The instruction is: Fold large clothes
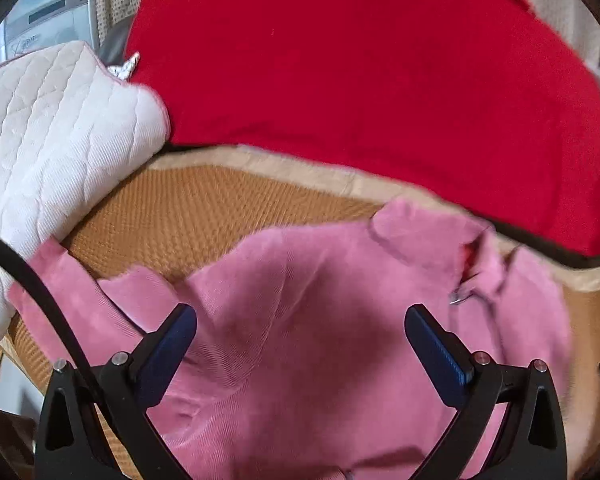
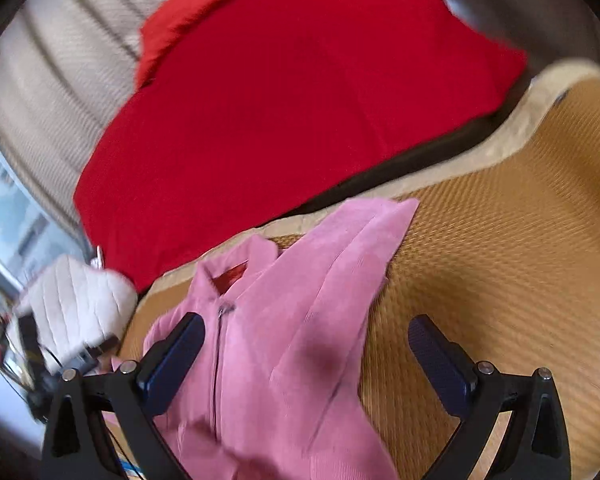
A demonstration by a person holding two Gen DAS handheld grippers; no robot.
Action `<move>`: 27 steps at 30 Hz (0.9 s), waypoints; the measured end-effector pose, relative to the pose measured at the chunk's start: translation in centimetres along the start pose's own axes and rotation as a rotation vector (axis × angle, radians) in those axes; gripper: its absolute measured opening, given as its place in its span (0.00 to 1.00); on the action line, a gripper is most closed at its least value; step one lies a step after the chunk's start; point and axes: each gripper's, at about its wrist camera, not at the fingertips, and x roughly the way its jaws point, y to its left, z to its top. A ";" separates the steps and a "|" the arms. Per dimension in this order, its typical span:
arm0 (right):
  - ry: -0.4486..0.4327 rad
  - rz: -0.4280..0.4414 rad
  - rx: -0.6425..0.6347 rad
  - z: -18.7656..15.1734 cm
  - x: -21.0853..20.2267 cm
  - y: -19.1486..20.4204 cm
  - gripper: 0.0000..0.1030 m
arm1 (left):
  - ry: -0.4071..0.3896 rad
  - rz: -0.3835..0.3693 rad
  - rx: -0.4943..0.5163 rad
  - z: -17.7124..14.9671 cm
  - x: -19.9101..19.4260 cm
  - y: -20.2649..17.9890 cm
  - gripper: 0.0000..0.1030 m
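Note:
A pink corduroy jacket (image 1: 300,320) with a zip and a red neck label lies spread on a tan woven mat (image 1: 204,216). My left gripper (image 1: 300,320) hovers open just above its middle, with nothing between the fingers. In the right wrist view the same pink jacket (image 2: 292,320) shows its collar, its zip and a sleeve reaching toward the far mat edge. My right gripper (image 2: 306,330) is open over the jacket's right half, its left finger (image 2: 176,360) near the zip and its right finger (image 2: 440,360) over the bare mat (image 2: 500,260).
A big red cushion (image 1: 360,72) lies behind the mat, also in the right wrist view as the red cushion (image 2: 284,100). A white quilted pillow (image 1: 56,136) sits at the left, and the same pillow (image 2: 76,304) shows in the right wrist view. A black cable (image 1: 40,292) crosses the left.

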 end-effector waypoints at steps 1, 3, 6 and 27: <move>0.012 0.009 0.027 0.5 1.2 -0.7 0.98 | 0.029 -0.022 -0.001 -0.3 0.7 0.0 1.00; 0.062 0.034 0.099 1.7 4.2 -2.3 0.94 | 0.028 -0.065 -0.011 0.0 0.6 0.0 1.00; 0.102 0.047 0.202 3.0 7.6 -4.5 0.88 | -0.034 -0.090 0.021 -0.1 -0.3 -0.4 1.00; 0.027 0.173 0.110 4.5 11.9 -0.1 0.15 | -0.025 -0.015 0.140 -0.3 0.9 -1.3 1.00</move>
